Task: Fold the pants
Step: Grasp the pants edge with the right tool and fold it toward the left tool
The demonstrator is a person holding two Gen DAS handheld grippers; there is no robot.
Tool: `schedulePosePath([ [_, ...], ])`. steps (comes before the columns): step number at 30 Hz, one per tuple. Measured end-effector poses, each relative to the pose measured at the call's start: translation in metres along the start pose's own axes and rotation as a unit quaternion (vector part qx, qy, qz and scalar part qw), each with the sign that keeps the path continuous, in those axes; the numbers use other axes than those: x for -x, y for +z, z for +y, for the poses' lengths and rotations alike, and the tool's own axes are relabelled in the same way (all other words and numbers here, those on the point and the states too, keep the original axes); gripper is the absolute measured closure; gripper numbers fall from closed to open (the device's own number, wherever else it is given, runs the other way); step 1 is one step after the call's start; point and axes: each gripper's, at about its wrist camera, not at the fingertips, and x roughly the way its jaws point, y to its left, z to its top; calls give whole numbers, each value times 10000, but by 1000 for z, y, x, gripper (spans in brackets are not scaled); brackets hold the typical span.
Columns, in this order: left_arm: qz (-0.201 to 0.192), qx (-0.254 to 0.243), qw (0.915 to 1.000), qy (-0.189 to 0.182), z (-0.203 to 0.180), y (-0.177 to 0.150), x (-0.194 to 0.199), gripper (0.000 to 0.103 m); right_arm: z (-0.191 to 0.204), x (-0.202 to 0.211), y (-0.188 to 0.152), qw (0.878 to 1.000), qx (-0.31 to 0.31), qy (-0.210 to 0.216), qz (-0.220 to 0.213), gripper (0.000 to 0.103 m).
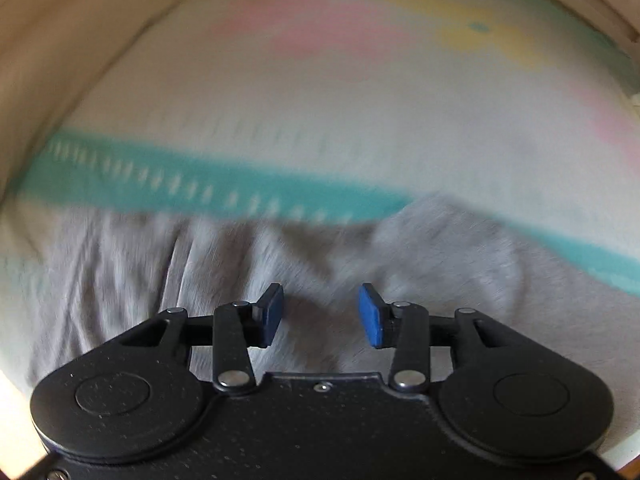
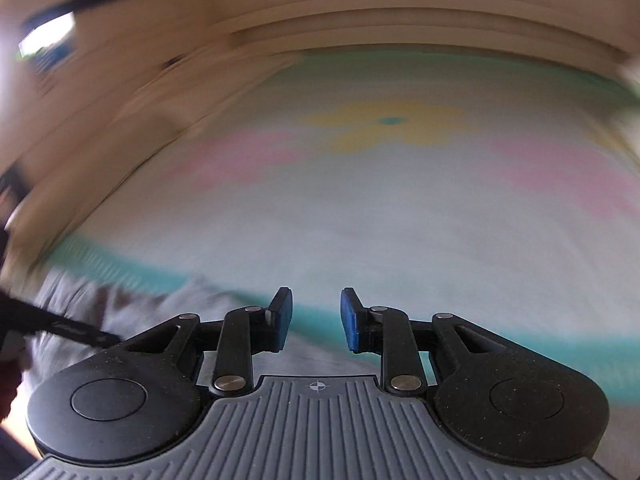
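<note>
Pants lie rumpled near the mat's teal edge; I judge I'm pre-grasp. Left gripper and right gripper fingers spread, empty; next, pinch a hem.

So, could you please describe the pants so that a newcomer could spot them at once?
Start at the pale bedspread with pink and yellow flower shapes, then follow its teal stripe. The pants lie crumpled just on the near side of that stripe, under the open left gripper. They are the only plain grey, wrinkled cloth there.
</note>
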Motion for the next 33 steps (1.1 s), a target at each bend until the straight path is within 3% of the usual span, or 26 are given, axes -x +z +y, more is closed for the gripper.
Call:
schedulePosePath([
  [2, 297, 172, 9993, -137, 8, -9, -15, 54, 13, -21, 5, 9987, 421, 213, 192, 75],
  [7, 51, -360, 9992, -155, 6, -27, -13, 51, 31, -62, 10, 9954, 704, 417, 491, 75],
  [11, 86, -253, 9994, -222, 7, -28, -11, 52, 28, -78, 6, 9931, 740, 560, 715, 75],
  [15, 134, -213, 9995, -201, 5, -21, -12, 52, 29, -85, 3, 9861, 675, 1020, 1129, 75],
  [17, 123, -295, 9993, -178, 6, -17, -11, 52, 35, -76, -1, 9814, 824, 1258, 1191, 86],
  [19, 104, -366, 9992, -147, 3, -16, -13, 52, 50, -66, -6, 9779, 1262, 1215, 1137, 98],
  [26, -190, 72, 9992, -356, 4, -6, 0, 52, 105, -24, -48, 9586, 2634, 728, 805, 98],
  [30, -596, 229, 9970, -427, -2, 5, 14, 51, 128, -19, -77, 9395, 3262, 656, 819, 98],
  [33, -775, 92, 9950, -622, -15, 10, 19, 43, 139, -19, -89, 9307, 3455, 769, 921, 102],
])
